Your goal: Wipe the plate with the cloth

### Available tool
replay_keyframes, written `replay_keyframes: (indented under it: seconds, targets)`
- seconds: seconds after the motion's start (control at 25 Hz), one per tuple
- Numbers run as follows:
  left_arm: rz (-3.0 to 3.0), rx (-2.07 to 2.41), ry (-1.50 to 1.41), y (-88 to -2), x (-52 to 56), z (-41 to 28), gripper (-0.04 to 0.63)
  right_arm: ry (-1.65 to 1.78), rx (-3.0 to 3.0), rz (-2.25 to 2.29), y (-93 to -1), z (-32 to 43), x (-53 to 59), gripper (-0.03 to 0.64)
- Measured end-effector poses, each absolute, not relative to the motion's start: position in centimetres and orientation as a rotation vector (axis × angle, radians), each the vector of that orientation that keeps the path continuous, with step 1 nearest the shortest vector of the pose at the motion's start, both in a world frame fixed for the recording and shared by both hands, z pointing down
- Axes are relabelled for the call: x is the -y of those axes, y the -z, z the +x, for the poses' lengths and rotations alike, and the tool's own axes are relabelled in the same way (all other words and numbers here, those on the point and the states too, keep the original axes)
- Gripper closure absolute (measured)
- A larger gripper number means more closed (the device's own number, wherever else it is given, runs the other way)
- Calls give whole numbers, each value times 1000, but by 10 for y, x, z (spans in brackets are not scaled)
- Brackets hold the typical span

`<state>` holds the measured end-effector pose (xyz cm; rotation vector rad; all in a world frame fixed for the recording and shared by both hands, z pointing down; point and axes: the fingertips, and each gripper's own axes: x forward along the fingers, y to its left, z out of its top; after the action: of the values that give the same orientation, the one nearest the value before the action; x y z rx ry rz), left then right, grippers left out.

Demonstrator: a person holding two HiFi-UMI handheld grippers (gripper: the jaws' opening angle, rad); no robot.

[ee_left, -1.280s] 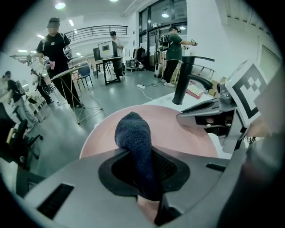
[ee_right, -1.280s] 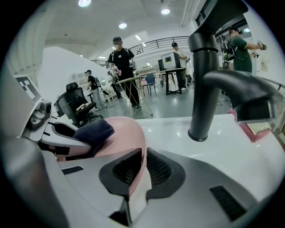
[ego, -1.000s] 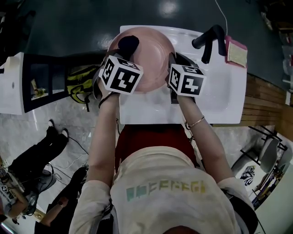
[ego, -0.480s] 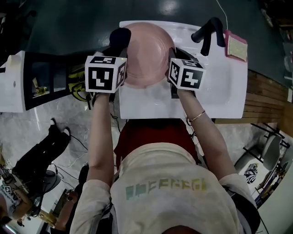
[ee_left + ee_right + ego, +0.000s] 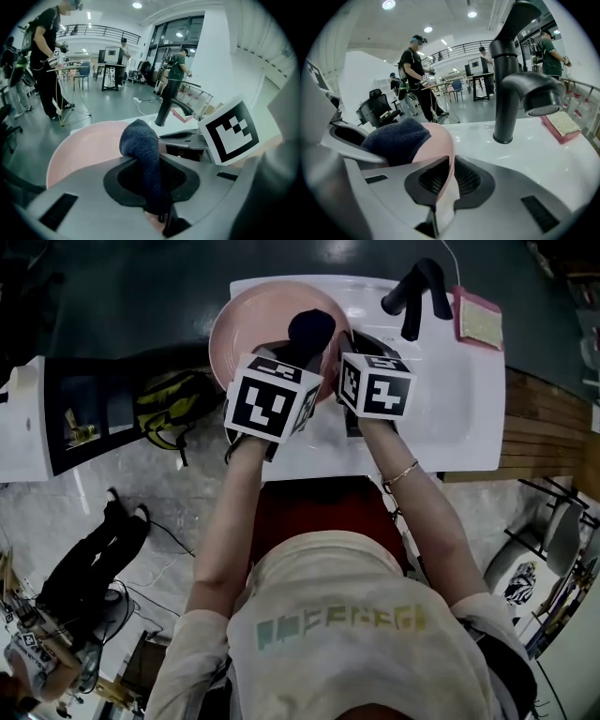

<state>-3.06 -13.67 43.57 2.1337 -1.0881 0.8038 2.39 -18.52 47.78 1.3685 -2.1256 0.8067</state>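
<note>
On the white worktop (image 5: 450, 427), the biggest thing going is the pink plate (image 5: 248, 329), which sits at the far left corner and hangs a bit past the edge from the head view. Just right of it is the black faucet (image 5: 412, 301), standing upright with its spout pointing toward the person.

The right tongs (image 5: 450, 176) are clenched on the plate's near-right rim. In the right gripper view you can see the thin pink edge running straight up between the two dark pads, so that's a solid pinch on the rim and nothing else.

The left tongs (image 5: 154, 183) are clamped on the dark blue cloth (image 5: 140, 145). The cloth is squeezed narrow between the jaws, then bulges out past the tips in a rounded wad. That wad is over the plate's inner face, toward its right side, and in the right gripper view it looks like it's resting right against the pink surface, close beside the rim that the right tongs are holding. The two marker cubes end up almost side by side in the head view.

Smallest bit: a pink sponge (image 5: 478, 320) lies flat on the worktop's far right corner, just past the faucet, well apart from the plate.
</note>
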Motion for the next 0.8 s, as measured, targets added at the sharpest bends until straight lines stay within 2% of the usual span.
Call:
replay_keyframes:
  seconds: [0.24, 0.8]
  targets:
    - [2159, 1014, -903, -448, 120, -2, 515, -807, 2134, 1371, -475, 34, 182, 560]
    - [2117, 999, -990, -464, 95, -30, 515, -802, 2122, 1375, -478, 35, 184, 560]
